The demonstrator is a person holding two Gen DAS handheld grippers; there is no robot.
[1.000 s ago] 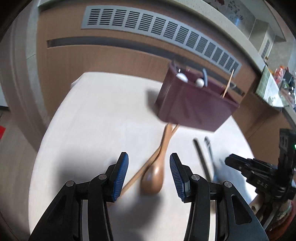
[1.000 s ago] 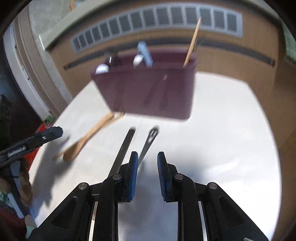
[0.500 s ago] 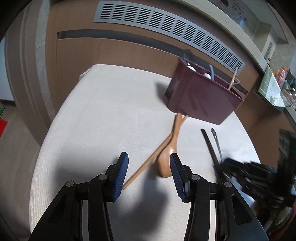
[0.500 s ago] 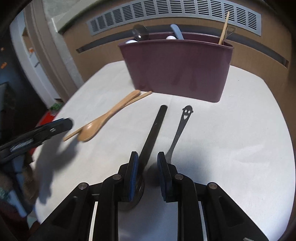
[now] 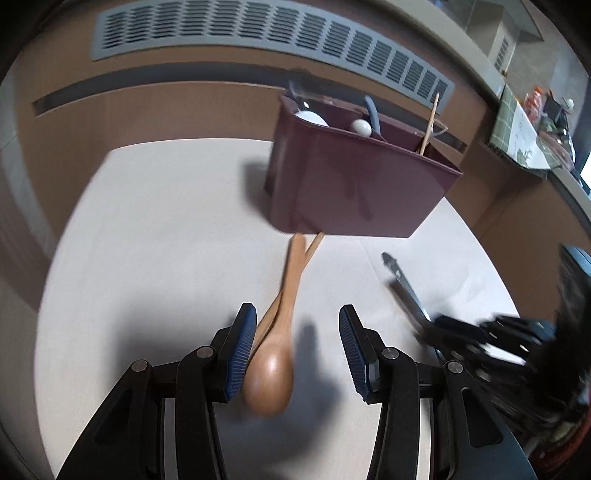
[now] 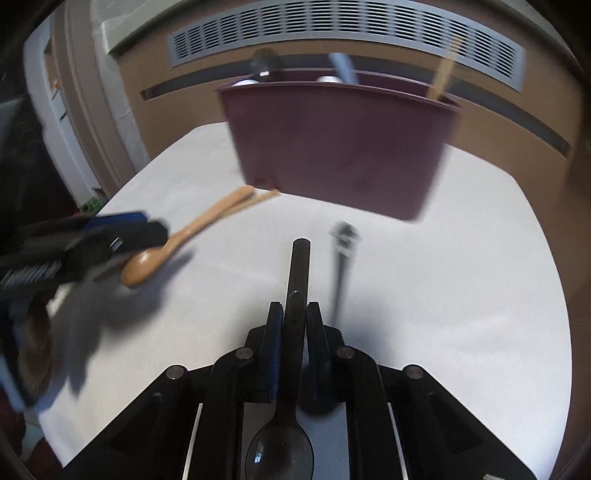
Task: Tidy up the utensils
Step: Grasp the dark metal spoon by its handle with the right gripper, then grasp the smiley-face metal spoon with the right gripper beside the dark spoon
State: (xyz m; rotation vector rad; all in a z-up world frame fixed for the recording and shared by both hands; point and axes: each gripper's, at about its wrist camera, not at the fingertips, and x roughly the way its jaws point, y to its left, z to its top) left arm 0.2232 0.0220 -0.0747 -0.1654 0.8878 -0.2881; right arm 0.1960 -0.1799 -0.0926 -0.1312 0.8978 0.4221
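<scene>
1. The right gripper [image 6: 294,325] is clenched on a black spoon [image 6: 295,295]; the maroon caddy [image 6: 340,144] stands ahead of it.
2. The left gripper [image 5: 297,345] is spread wide around a wooden spoon [image 5: 275,362].
3. A white tablecloth [image 5: 166,229] covers the table; beyond it are wood panelling and a grey vent grille [image 5: 258,33].

The utensil box [image 6: 340,147] is dark purple-red. The wooden spoon [image 5: 273,354] is light brown and shiny, and the stick [image 5: 312,245] beside it is the same brown. The table [image 5: 155,229] is creamy white. The black spoon [image 6: 293,332] is all black. The left gripper [image 5: 297,341] is black with blue ridged pads [image 5: 240,350]. The right gripper [image 6: 293,325] is black too. The wall vent [image 6: 351,33] is grey with rows of slots.
</scene>
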